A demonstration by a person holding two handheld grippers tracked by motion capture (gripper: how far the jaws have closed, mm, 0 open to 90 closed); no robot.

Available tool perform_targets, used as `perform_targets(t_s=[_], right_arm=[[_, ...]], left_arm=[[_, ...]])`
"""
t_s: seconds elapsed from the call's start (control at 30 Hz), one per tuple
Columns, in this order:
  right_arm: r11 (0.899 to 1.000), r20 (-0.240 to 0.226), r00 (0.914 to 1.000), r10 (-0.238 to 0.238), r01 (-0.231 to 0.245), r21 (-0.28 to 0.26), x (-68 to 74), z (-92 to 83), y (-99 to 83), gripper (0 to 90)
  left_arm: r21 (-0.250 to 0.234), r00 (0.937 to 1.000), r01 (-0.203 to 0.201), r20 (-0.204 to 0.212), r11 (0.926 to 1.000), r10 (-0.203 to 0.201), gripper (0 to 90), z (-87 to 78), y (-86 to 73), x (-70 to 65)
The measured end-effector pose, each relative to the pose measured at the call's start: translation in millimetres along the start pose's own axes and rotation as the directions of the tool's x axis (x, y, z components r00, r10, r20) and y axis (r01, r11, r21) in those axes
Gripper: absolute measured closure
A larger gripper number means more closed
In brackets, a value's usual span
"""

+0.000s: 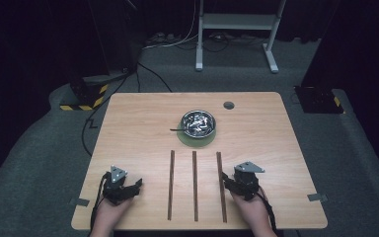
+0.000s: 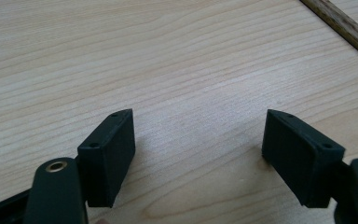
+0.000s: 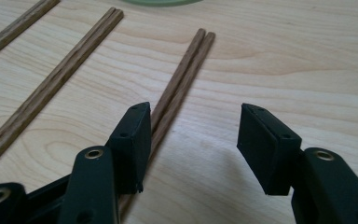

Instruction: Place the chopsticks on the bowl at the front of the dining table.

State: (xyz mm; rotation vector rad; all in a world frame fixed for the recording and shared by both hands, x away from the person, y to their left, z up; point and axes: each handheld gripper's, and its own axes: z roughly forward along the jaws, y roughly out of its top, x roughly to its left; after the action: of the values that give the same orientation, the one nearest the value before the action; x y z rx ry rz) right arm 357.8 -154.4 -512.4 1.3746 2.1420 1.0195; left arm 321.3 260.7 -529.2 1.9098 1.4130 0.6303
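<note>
Three pairs of dark brown wooden chopsticks lie parallel in the lower middle of the high view, spaced apart, presumably so each can be picked separately: left pair [image 1: 171,184], middle pair [image 1: 195,185], right pair [image 1: 221,185]. Above them, at frame centre, a shiny metal bowl [image 1: 198,123] sits on a round pale green plate [image 1: 197,139], with a thin dark utensil [image 1: 178,130] poking out to its left.

Right gripper [image 1: 229,183], lower right of centre, is at the right pair; in the right gripper view [image 3: 193,149] its jaws are spread, the pair [image 3: 179,86] running just past the left jaw, nothing pinched. Judged: lining up for a grasp.

Left gripper [image 1: 134,186], lower left, rests with jaws spread over bare light wooden tabletop [image 2: 177,60], holding nothing.

No readable writing or labels.
</note>
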Motion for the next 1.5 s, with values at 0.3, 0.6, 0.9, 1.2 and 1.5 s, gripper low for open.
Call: perform_targets(t_s=[0.3,0.6,0.9,1.2,1.5], right_arm=[[1.0,-0.016,0.9999,-0.001,0.001,0.025,6.0,3.9,-1.8,52.1],[0.999,-0.032,0.9995,0.0,0.001,0.041,6.5,6.2,-3.0,57.1],[0.999,-0.006,1.0,0.006,-0.006,0.047,-1.3,5.5,-3.2,65.6],[0.997,0.019,0.9988,0.045,-0.046,0.061,-25.1,1.2,-3.6,74.8],[0.996,0.057,0.9964,0.063,-0.067,0.06,-47.4,-2.5,-4.5,80.9]], left_arm=[[0.002,1.0,-0.001,-0.002,1.0,0.001,25.6,-0.1,0.1,-0.1],[0.001,0.9999,-0.009,0.008,1.0,0.009,25.8,-0.1,0.0,-0.3],[0.001,0.9999,-0.009,0.008,1.0,0.009,25.8,-0.2,0.0,-0.3],[0.002,0.9999,-0.008,0.007,1.0,0.008,25.9,-0.2,0.1,-0.3],[0.002,0.9999,-0.007,0.011,1.0,0.007,25.9,-0.3,0.0,-0.1]])
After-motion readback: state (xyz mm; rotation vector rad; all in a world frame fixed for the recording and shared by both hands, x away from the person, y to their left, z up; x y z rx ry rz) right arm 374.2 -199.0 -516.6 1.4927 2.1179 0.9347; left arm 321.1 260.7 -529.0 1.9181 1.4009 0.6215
